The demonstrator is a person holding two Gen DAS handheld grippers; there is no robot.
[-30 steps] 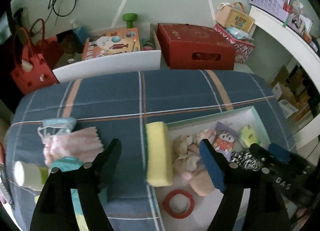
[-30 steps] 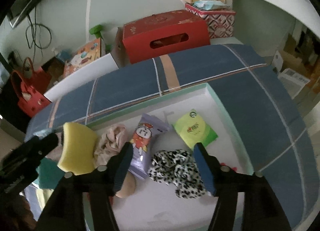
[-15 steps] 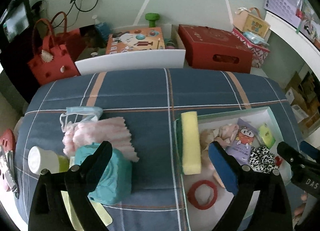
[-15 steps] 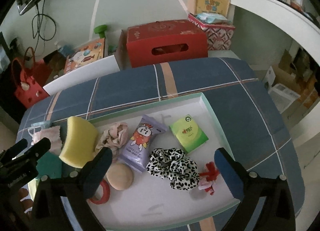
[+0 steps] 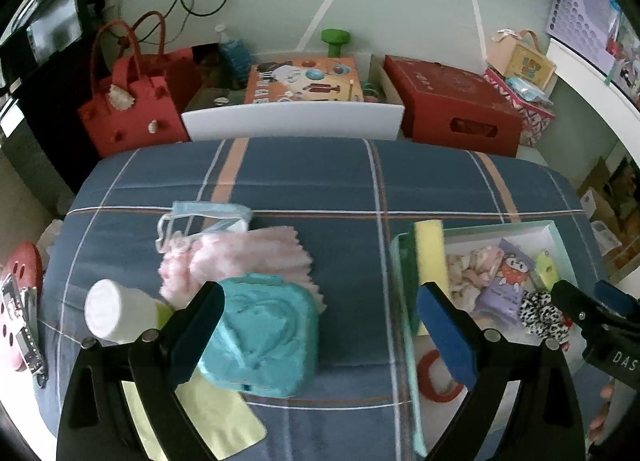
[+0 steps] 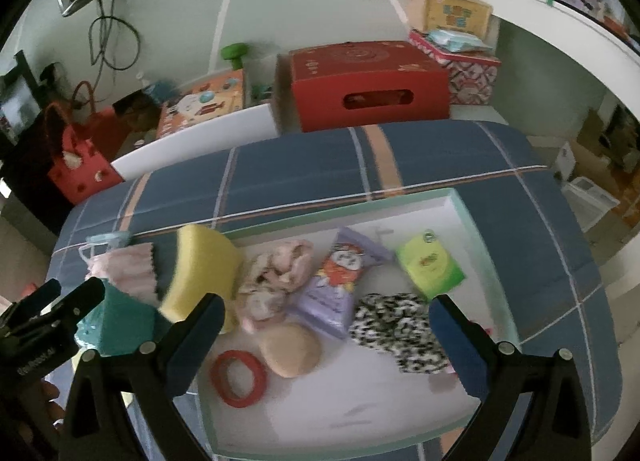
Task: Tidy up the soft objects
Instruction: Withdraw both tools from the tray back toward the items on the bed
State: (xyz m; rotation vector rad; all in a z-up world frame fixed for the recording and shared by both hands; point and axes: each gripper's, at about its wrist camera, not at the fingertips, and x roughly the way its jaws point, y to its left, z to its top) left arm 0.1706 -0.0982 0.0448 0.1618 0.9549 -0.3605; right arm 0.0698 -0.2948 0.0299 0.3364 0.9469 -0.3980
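A plaid blue bed [image 5: 320,181] carries a tray [image 6: 464,205], pink cloth [image 5: 240,257], and teal pouch [image 5: 264,337].

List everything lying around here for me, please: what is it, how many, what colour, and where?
Shallow tray: one, white with mint rim, on the blue plaid cover.
Foam sponge: one, yellow, leaning on the tray's left rim.
Leopard-print scrunchie: one, black and white, in the tray.
Snack packet: one, purple, in the tray.
Tissue pack: one, green, in the tray.
Rubber ring: one, red, in the tray.
Round puff: one, beige, in the tray.
Crumpled cloth: one, pinkish beige, in the tray.
Fluffy cloth: one, pink, left of the tray.
Soft pouch: one, teal, beside the pink cloth.
Cardboard box: one, red, behind the bed.
Left gripper: black, open, empty.
Right gripper: black, open, empty.
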